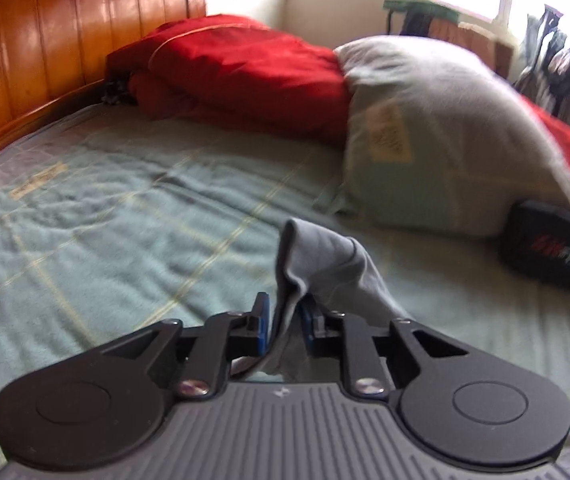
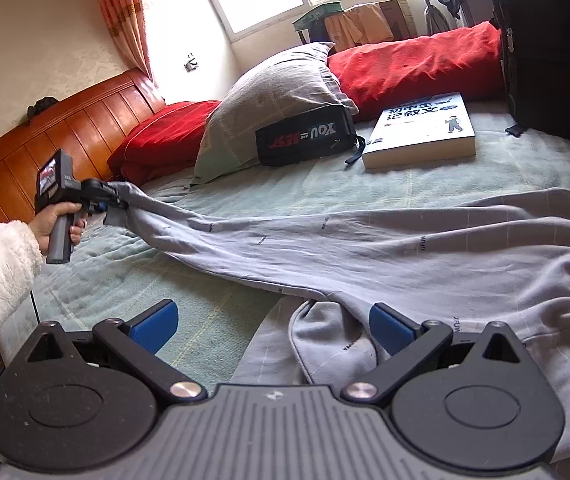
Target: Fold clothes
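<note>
My left gripper (image 1: pixel 285 314) has its fingers (image 1: pixel 263 312) narrow, with a fold of the grey garment (image 2: pixel 365 248) between them; whether the pads press it I cannot tell. My right gripper (image 2: pixel 273 320) has its fingers wide, empty, above the garment's near edge. The garment sprawls across the bed (image 2: pixel 205 312), its right side cut off. One book (image 2: pixel 421 130), one black pouch (image 2: pixel 305 136), one grey pillow (image 2: pixel 269 100) lie far.

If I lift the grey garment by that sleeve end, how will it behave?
Likely floppy: the grey garment sags in folds from the left gripper down to the bed. Probably light, with thin fabric. It may slip, since the sleeve end sits loosely between the fingers.
</note>
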Motion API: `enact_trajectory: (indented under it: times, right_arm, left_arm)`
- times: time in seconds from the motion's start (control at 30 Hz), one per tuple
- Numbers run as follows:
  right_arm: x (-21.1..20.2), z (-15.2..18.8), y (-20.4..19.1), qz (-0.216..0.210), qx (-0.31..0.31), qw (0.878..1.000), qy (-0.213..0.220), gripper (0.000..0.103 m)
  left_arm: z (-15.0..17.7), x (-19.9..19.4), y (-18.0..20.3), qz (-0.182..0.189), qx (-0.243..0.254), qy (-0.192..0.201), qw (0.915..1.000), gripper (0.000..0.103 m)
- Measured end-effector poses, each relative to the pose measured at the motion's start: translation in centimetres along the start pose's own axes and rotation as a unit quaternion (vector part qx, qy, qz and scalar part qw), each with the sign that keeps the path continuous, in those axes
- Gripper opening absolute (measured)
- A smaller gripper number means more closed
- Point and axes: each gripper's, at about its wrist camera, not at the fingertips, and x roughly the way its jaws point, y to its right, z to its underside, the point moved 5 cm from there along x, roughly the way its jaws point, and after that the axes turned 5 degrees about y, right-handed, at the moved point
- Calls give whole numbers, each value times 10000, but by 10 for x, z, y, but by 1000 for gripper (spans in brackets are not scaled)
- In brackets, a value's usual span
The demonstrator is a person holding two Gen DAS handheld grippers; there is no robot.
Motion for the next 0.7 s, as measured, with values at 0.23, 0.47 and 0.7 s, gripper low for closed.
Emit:
enact_trajectory:
  times: [0.23, 0.47, 0.7]
  right_arm:
    - [5, 2, -2, -68, 23, 10000, -64, 103]
    - [7, 2, -5, -135, 19, 9999, -81, 103]
    - [-1, 1, -10, -164, -25, 9999, -38, 103]
  left_arm:
    - [-10, -10, -22, -471, -119, 353, 9982, 46]
    - [13, -4, -23, -110, -295, -178, 9993, 46]
    - [56, -10, -4, 81, 233, -591, 9979, 49]
